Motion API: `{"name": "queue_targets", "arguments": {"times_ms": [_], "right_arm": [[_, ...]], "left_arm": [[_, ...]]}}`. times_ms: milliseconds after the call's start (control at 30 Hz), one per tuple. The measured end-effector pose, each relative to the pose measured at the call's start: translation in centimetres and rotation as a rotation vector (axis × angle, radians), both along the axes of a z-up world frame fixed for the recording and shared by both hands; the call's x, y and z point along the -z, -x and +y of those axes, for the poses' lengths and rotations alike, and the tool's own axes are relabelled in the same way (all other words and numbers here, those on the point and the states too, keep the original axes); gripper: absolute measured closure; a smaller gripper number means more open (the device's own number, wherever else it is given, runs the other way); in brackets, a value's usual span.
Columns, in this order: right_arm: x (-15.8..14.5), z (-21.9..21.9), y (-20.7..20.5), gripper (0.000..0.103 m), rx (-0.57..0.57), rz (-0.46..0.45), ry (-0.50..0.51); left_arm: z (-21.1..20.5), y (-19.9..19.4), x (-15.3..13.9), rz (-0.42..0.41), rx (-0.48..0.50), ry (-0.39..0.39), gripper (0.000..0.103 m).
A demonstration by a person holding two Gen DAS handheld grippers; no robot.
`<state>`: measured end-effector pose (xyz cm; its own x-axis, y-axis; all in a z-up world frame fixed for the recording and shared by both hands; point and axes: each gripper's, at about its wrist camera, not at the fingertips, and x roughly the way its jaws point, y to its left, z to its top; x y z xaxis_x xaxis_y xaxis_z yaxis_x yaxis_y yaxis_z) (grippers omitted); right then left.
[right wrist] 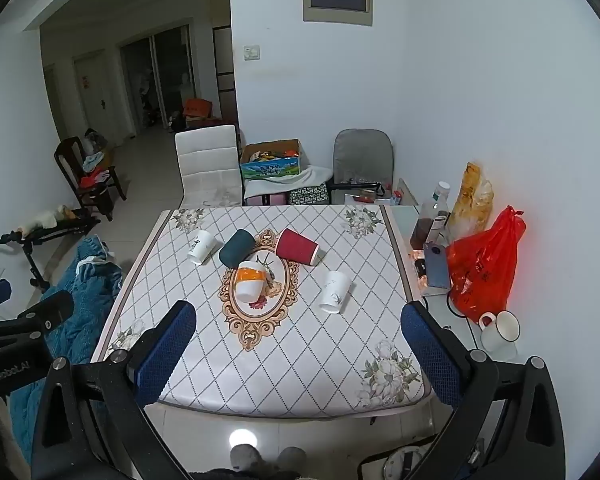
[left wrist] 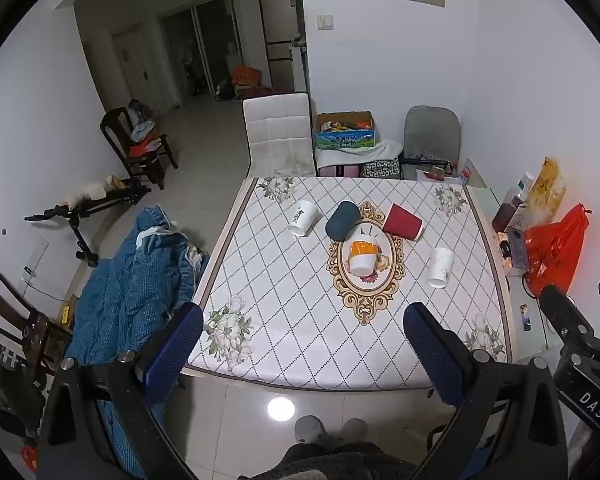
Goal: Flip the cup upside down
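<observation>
Right wrist alone shows mug [right wrist: 500, 332] (beside table [right wrist: 260, 360]), both tongs [left wrist: 304, 344] [right wrist: 298, 344] spread.

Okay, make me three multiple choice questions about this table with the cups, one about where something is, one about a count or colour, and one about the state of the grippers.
1. Where does the orange-banded cup lie?
A. on the oval medallion at the table's middle
B. on the white chair
C. on the floor

2. How many cups lie on the patterned tablecloth?
A. three
B. five
C. seven

3. How do the two grippers stand?
A. both shut on cups
B. both open, holding nothing
C. one shut, one open

Answers:
1. A, it lies on the gold-framed oval.
2. B, the white cup with black writing, teal cup, red cup, orange-banded cup and white cup with a plant print.
3. B, the left gripper and right gripper both show fingers spread wide over the near table edge, away from the cups.
</observation>
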<state>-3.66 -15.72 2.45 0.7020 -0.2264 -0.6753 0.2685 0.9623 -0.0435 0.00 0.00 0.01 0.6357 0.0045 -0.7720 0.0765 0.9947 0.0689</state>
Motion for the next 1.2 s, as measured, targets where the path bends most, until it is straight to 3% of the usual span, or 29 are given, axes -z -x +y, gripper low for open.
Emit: {"name": "queue_targets", "arguments": {"times_ms": [1200], "right_arm": [[-0.31,0.71,0.20,0.000,-0.020,-0.005,-0.025]], "left_arm": [[-0.23,0.08,-0.43,-0.012,-0.002,-0.007,0.000]]}}
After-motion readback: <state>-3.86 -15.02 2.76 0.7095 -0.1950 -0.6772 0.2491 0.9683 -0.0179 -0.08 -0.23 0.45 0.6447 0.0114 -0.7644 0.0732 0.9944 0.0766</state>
